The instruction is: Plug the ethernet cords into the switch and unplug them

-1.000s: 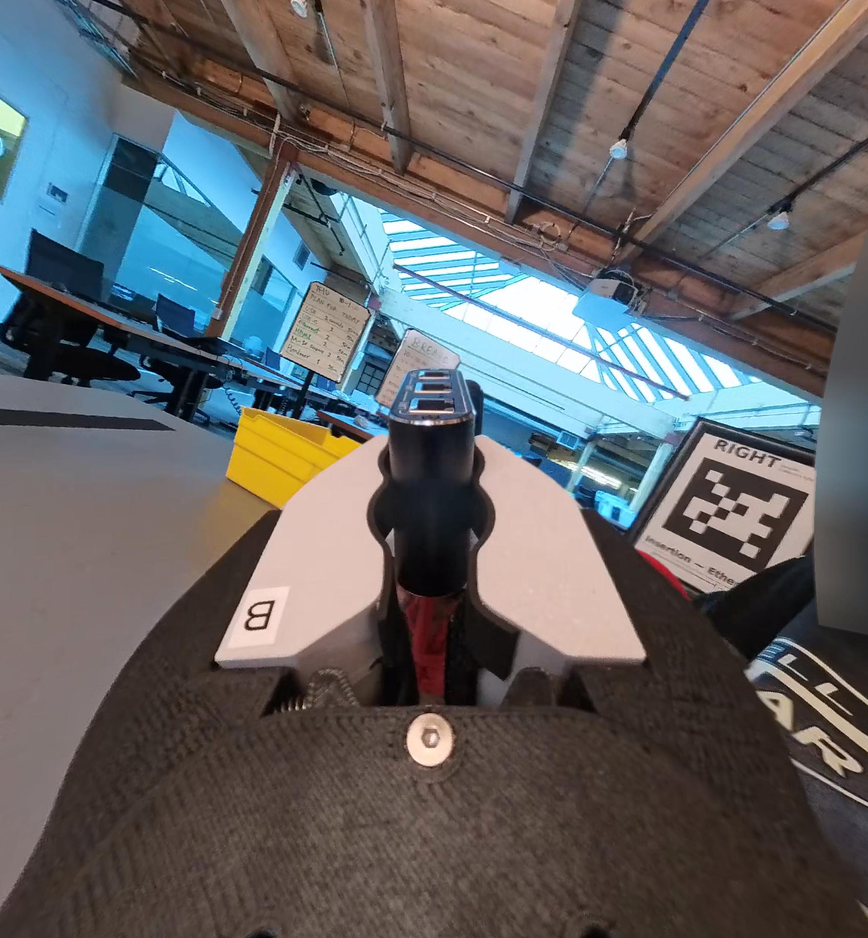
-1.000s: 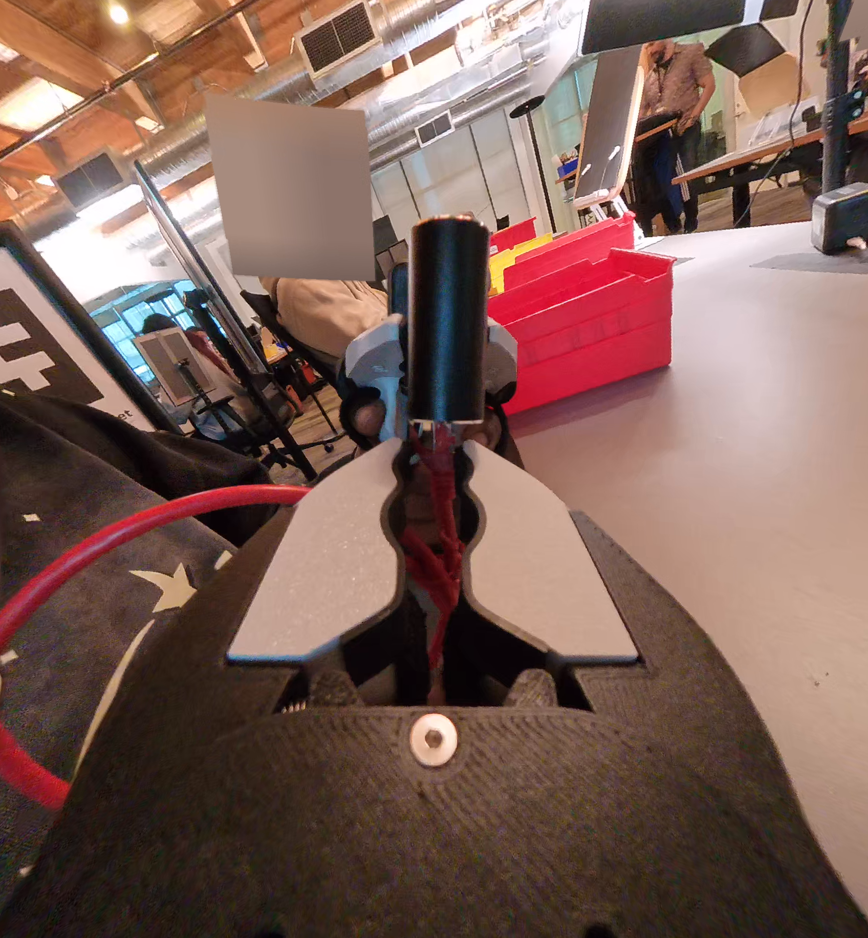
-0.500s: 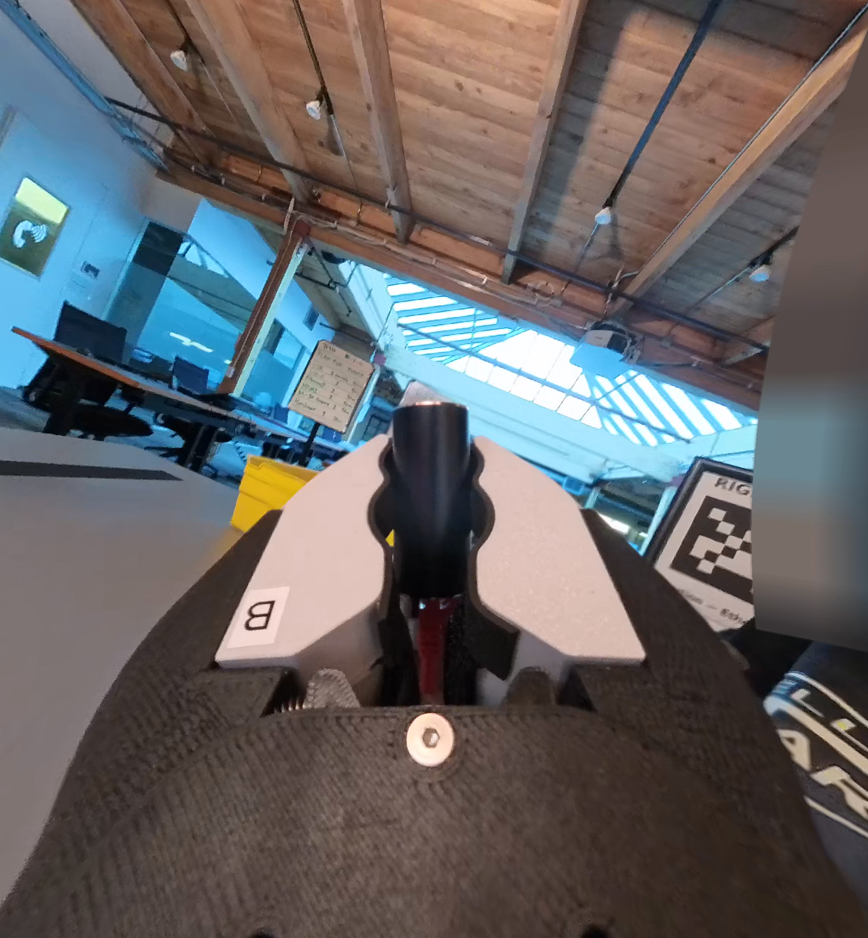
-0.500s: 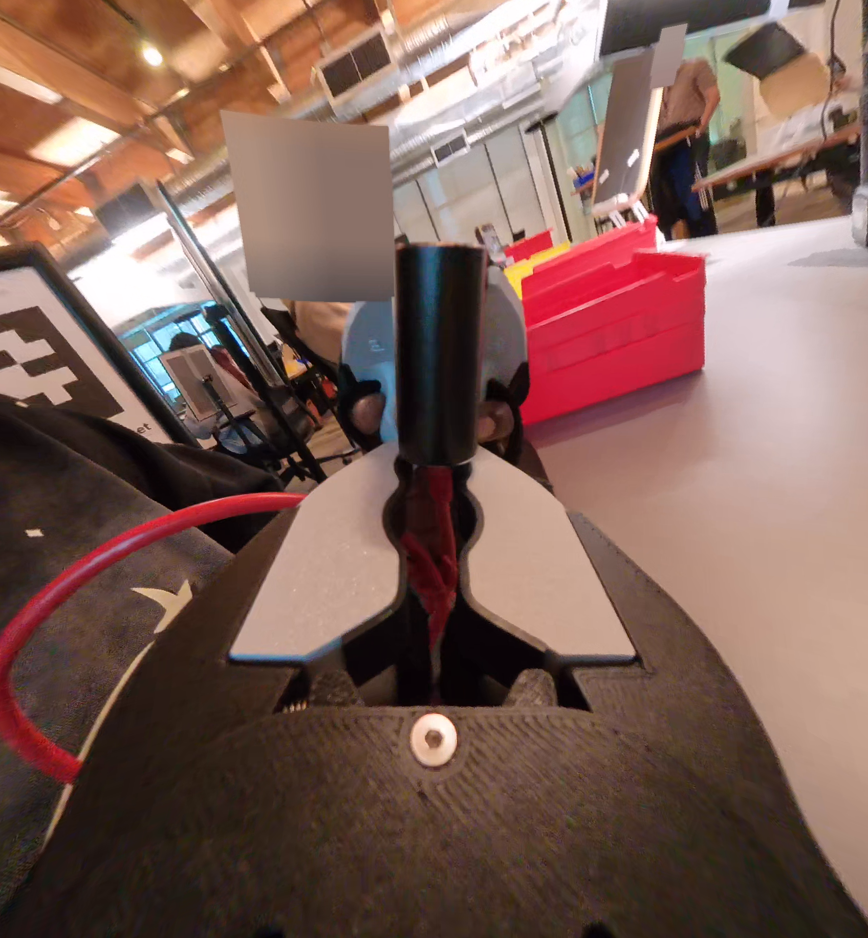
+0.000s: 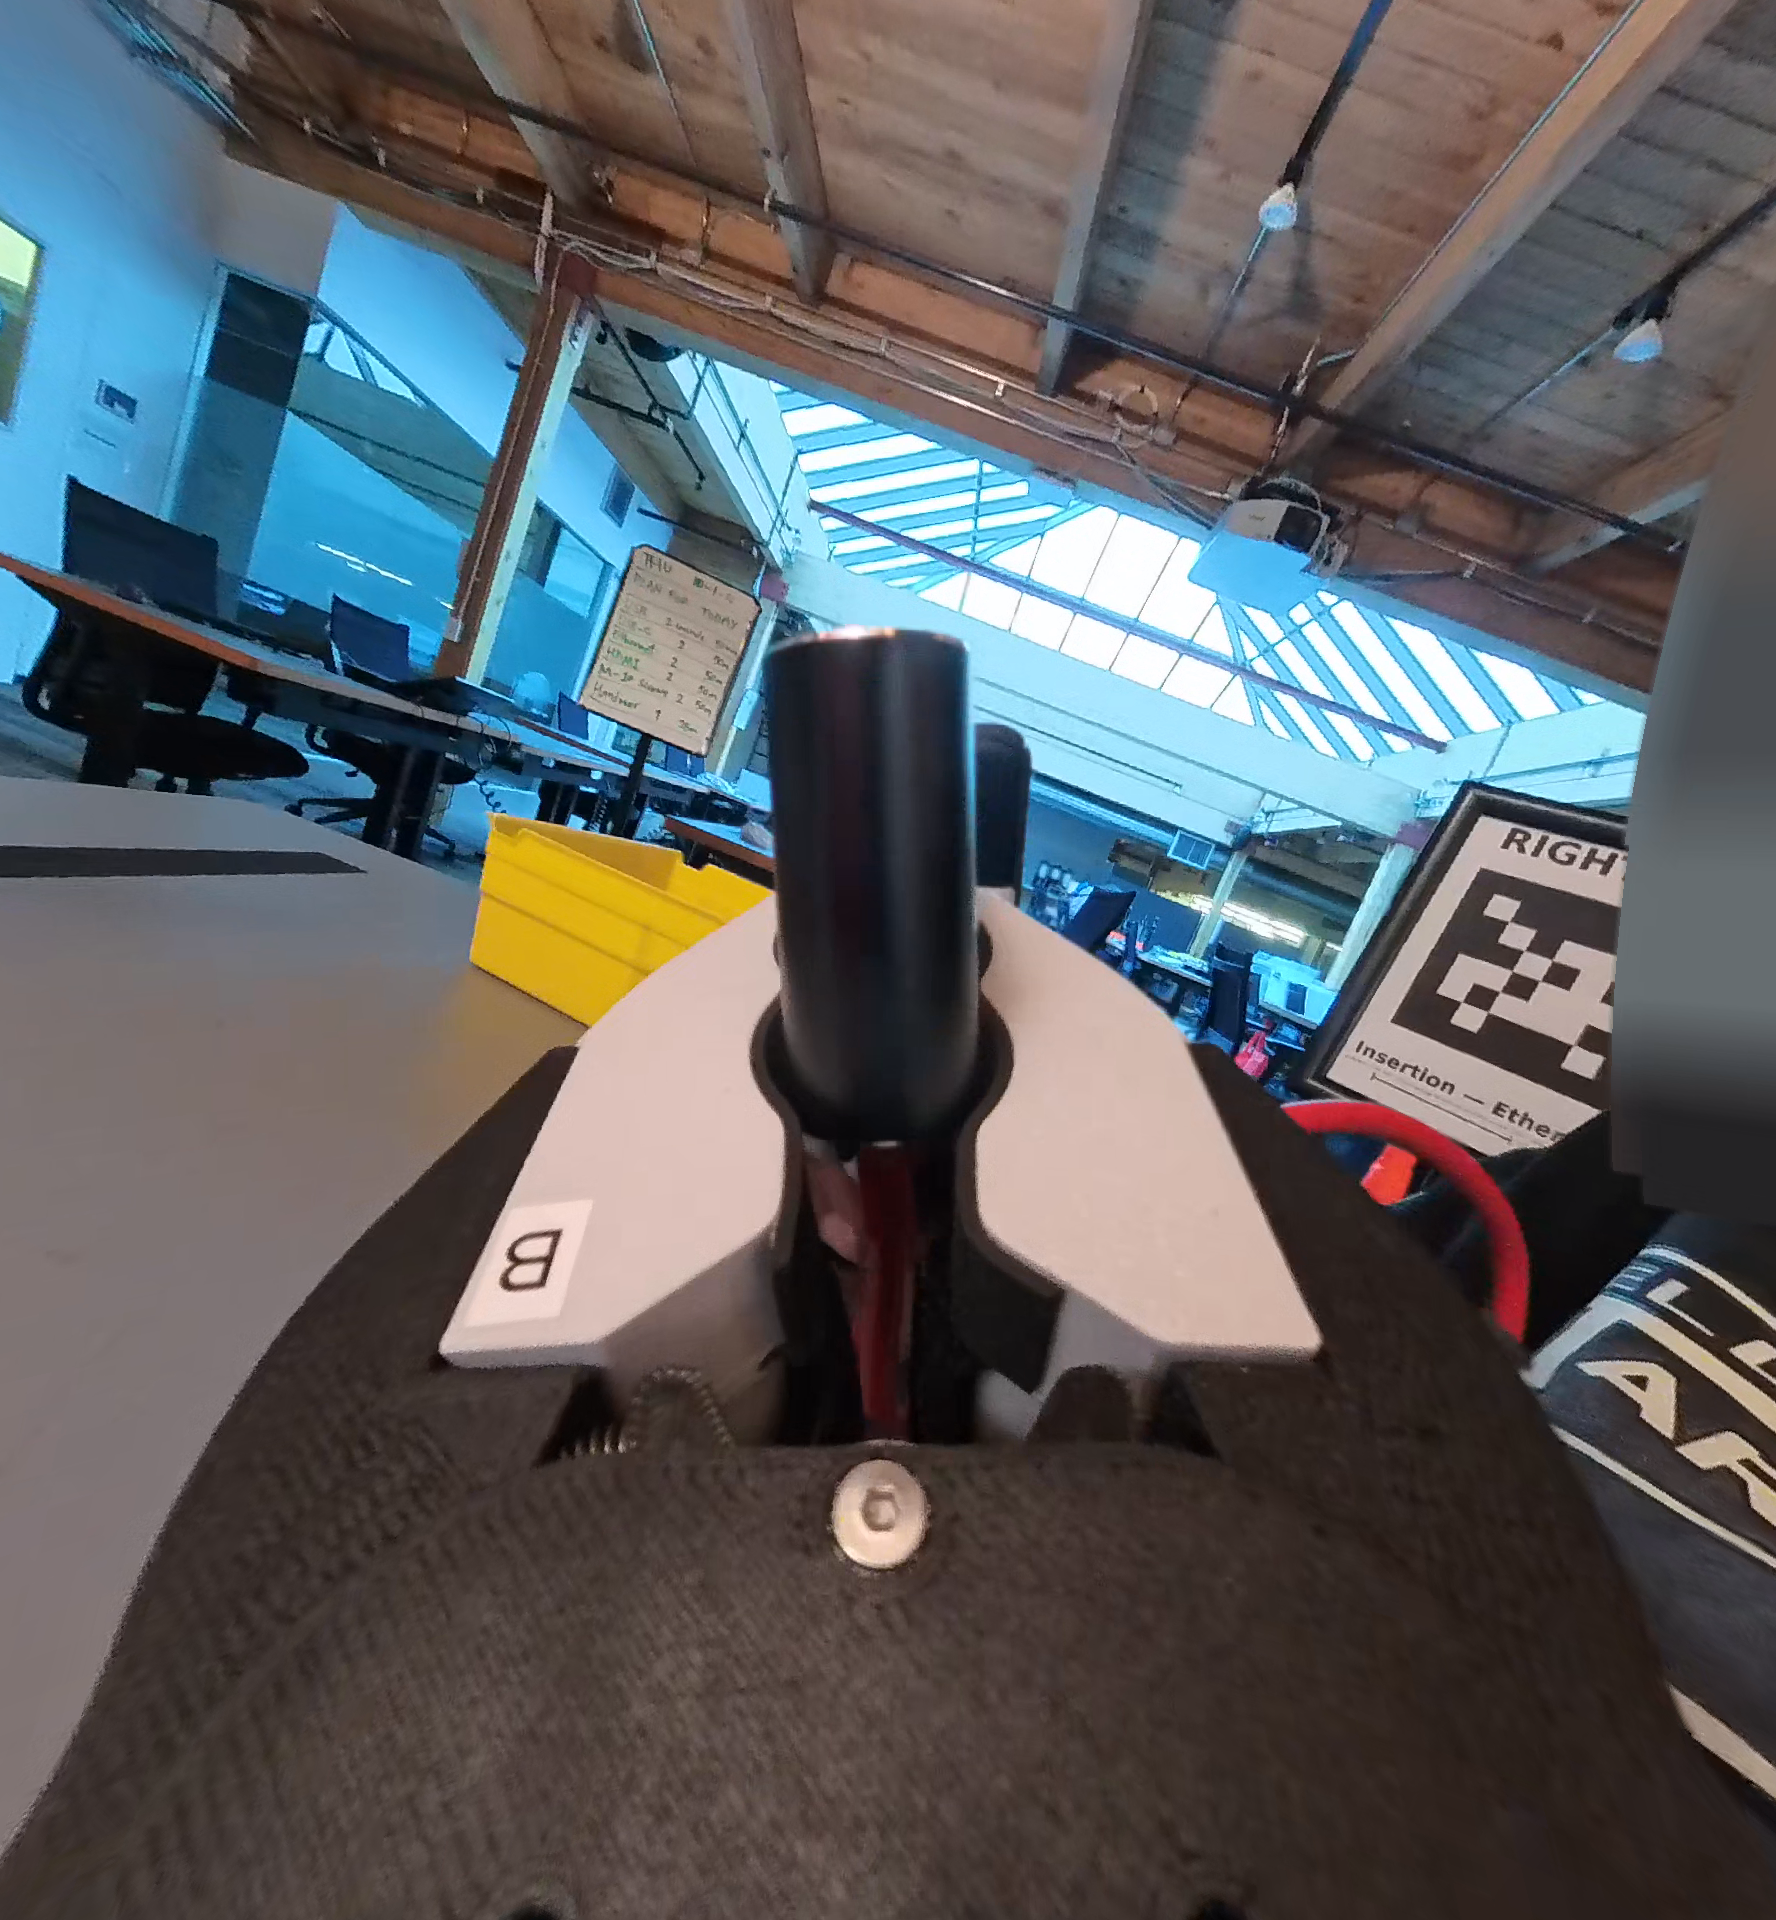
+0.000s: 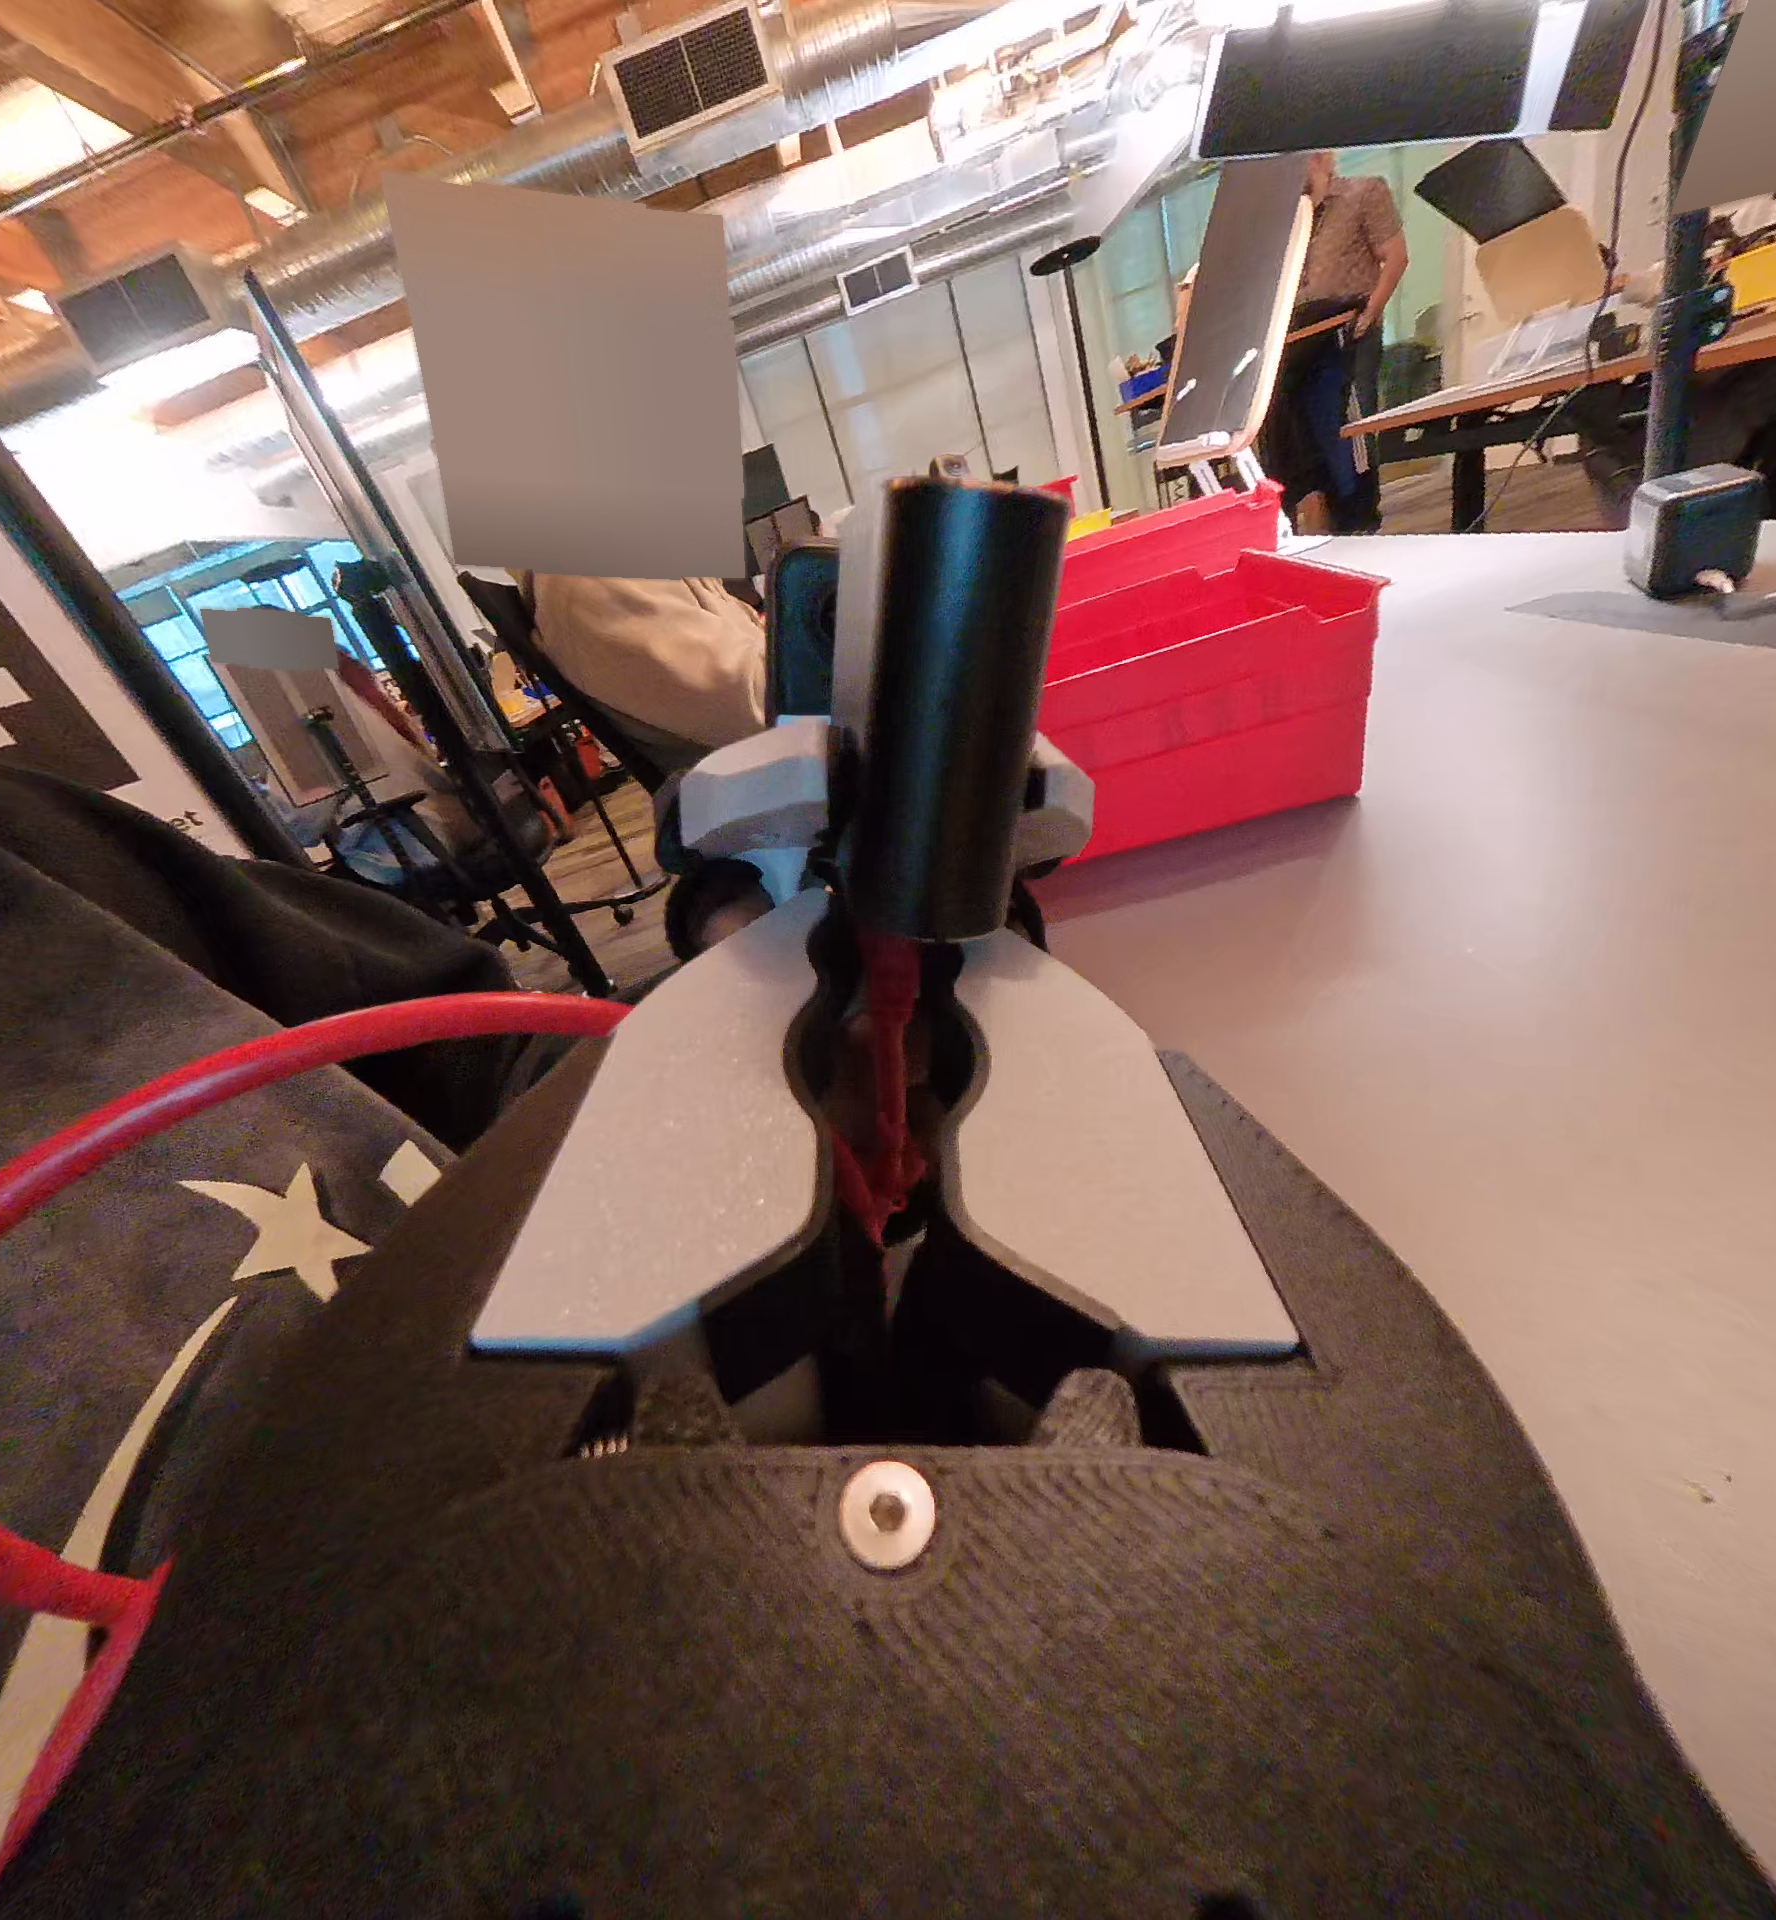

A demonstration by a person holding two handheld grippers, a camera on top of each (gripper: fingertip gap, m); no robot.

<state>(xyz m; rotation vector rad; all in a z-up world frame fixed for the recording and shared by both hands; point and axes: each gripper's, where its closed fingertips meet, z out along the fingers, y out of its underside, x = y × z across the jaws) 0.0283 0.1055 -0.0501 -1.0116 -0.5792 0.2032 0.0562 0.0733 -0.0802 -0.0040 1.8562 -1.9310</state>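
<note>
My left gripper (image 5: 873, 997) is shut on the black switch (image 5: 868, 831), a narrow black bar that sticks out past the fingertips. My right gripper (image 6: 889, 966) is shut on the red ethernet cord (image 6: 889, 1049) just behind its plug. In the right wrist view the switch (image 6: 951, 717) stands right in front of my fingertips, tilted a little to the right, with the left gripper (image 6: 905, 800) clamped round it. The cord's end meets the switch's near end; I cannot tell whether the plug is seated. The cord loops off to the left (image 6: 240, 1060) and also shows in the left wrist view (image 5: 1466, 1174).
Both grippers hover over a grey table (image 5: 136, 1039). A yellow bin (image 5: 593, 925) and stacked red bins (image 6: 1206, 707) stand on it. A framed marker sign (image 5: 1518, 966) and a dark cloth with stars (image 6: 188, 1195) lie beside me. A small grey box (image 6: 1694, 530) sits far right. Some 5 centimetres of space lies between my two pairs of fingers.
The switch has swung in the left wrist view: its ports showed a second ago, now only its rounded back faces me. In the right wrist view it has tipped rightward. Both grips hold.
</note>
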